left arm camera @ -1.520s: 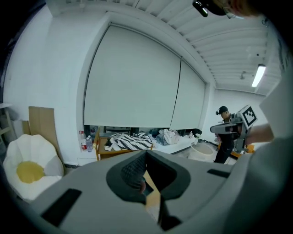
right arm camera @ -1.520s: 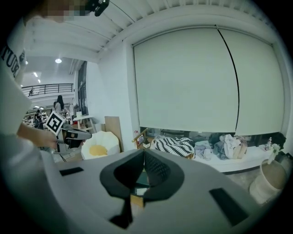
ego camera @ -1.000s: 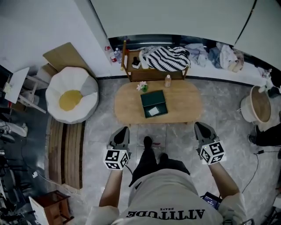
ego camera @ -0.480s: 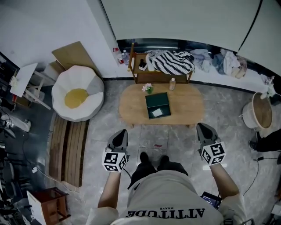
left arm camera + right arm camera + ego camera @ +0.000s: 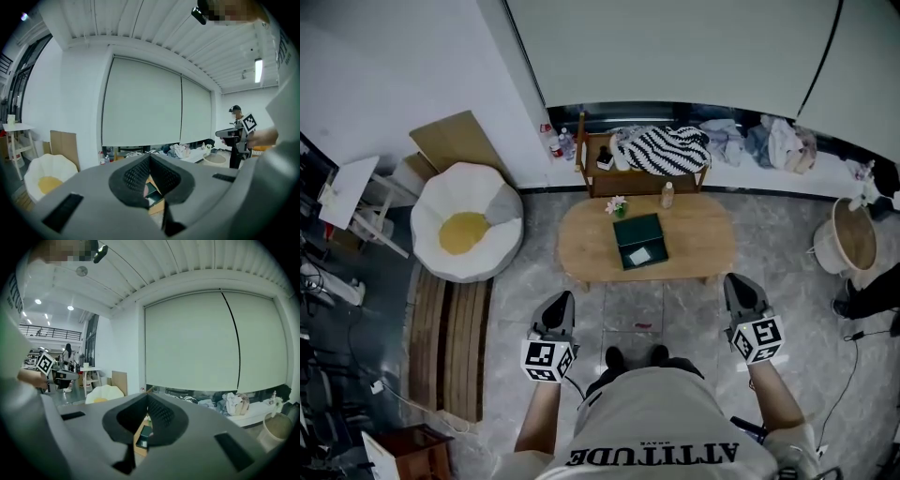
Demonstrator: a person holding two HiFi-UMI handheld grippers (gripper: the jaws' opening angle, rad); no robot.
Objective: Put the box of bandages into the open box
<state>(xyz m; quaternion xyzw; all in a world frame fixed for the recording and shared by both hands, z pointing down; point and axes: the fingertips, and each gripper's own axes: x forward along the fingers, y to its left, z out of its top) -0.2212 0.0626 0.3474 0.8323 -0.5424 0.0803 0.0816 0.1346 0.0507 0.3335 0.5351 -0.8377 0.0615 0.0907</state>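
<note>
- Currently, the person is standing on a grey tiled floor (image 5: 675, 309), facing a low oval wooden table (image 5: 703, 234) and holding both grippers out in front, well short of it.
- The left gripper (image 5: 563, 295) is keeping its jaws pressed together with nothing between them, and the right gripper (image 5: 734, 278) is holding its jaws together likewise, also empty.
- A dark green open box (image 5: 639, 230) is sitting at the table's middle, and a small pale box (image 5: 639, 254), seemingly the box of bandages, is lying in its near half.
- A small flower pot (image 5: 617, 205) and a bottle (image 5: 667, 195) are standing near the table's far edge.
- A white beanbag (image 5: 441, 192) is resting to the left, and a striped blanket (image 5: 661, 148) is lying on a wooden rack (image 5: 600, 178) beneath white roller blinds (image 5: 675, 47).
</note>
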